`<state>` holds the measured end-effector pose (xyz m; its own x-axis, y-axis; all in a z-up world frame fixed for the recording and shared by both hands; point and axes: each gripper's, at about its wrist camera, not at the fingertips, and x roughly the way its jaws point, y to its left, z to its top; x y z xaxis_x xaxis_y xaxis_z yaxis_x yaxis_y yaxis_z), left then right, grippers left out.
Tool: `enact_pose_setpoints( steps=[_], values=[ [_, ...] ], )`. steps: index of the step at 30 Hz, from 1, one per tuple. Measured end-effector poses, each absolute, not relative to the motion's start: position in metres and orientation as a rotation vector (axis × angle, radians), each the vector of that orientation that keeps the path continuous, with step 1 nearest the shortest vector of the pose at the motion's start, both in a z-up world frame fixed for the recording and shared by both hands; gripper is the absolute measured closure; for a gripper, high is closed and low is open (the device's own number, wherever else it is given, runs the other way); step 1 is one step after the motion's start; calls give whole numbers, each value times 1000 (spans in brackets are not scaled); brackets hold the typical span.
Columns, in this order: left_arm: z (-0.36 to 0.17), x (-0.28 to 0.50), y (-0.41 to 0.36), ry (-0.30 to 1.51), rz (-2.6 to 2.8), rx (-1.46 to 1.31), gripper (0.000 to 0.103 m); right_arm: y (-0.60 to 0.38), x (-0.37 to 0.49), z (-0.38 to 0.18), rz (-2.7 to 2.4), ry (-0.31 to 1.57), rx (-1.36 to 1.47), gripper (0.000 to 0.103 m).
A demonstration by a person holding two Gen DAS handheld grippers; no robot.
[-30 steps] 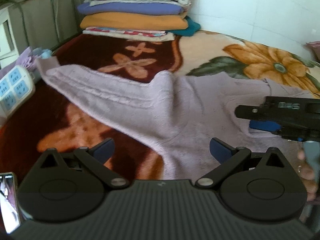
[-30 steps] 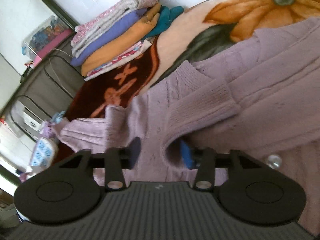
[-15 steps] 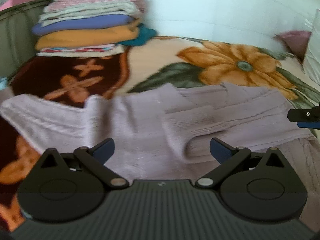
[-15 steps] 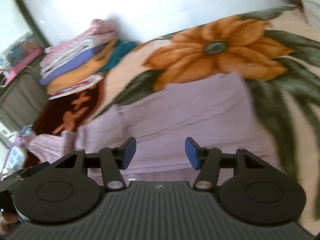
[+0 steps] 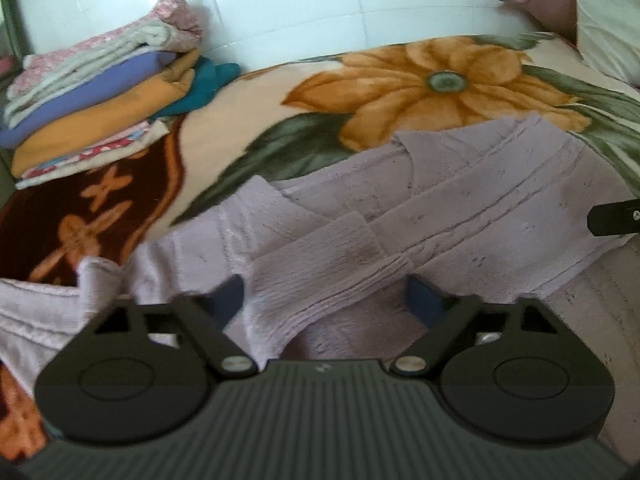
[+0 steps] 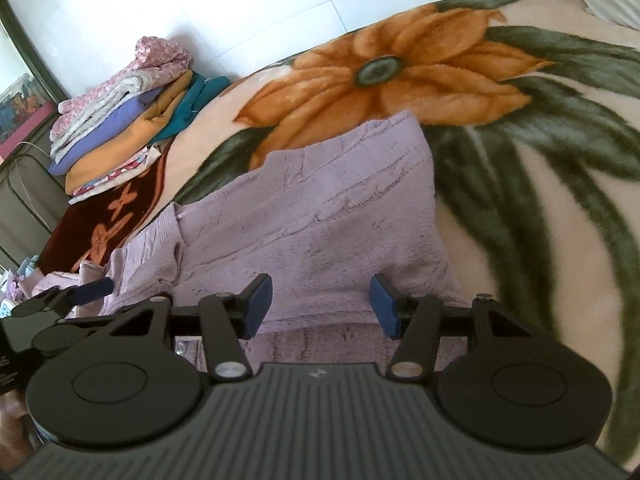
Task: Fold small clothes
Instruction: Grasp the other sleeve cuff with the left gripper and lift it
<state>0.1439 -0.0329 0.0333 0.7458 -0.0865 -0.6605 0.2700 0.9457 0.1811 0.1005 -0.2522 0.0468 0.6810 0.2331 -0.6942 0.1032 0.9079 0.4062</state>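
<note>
A lilac knitted sweater [image 5: 460,208] lies spread on the flowered blanket [image 5: 420,84]. One sleeve is folded across its body, with the ribbed cuff [image 5: 332,280] pointing toward me. My left gripper [image 5: 326,300] is open and empty, its blue pads on either side of that cuff, just above the cloth. My right gripper [image 6: 320,304] is open and empty over the sweater's [image 6: 320,208] right part. The other sleeve [image 5: 48,304] trails off to the left.
A stack of folded clothes [image 5: 100,88] sits at the back left by the tiled wall, and shows in the right wrist view too [image 6: 128,116]. A white pillow [image 5: 608,16] lies at the back right. The left gripper's tip [image 6: 80,292] shows at the left.
Both grippers have swung right and come closer over the sweater. The right gripper has opened wider. The left gripper now straddles the folded sleeve's cuff.
</note>
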Motion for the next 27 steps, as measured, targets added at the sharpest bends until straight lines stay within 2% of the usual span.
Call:
enact_pose_setpoints(
  steps=[1,2,3,11,23,27],
  values=[
    [32,144,-32,705,-215,260,52,-251,100,46,77,823,434,41],
    [33,144,-30,699,-233,237,67,-251,99,46,78,821,430,41],
    [34,143,-28,693,-239,210,92,-251,99,45,77,820,425,41],
    [54,127,36,631,-14,-45,92,-247,98,44,83,811,395,41],
    [39,99,97,720,57,-164,88,-237,98,43,61,804,343,41],
    [47,87,107,713,77,-179,73,-238,98,43,61,803,342,40]
  ],
)
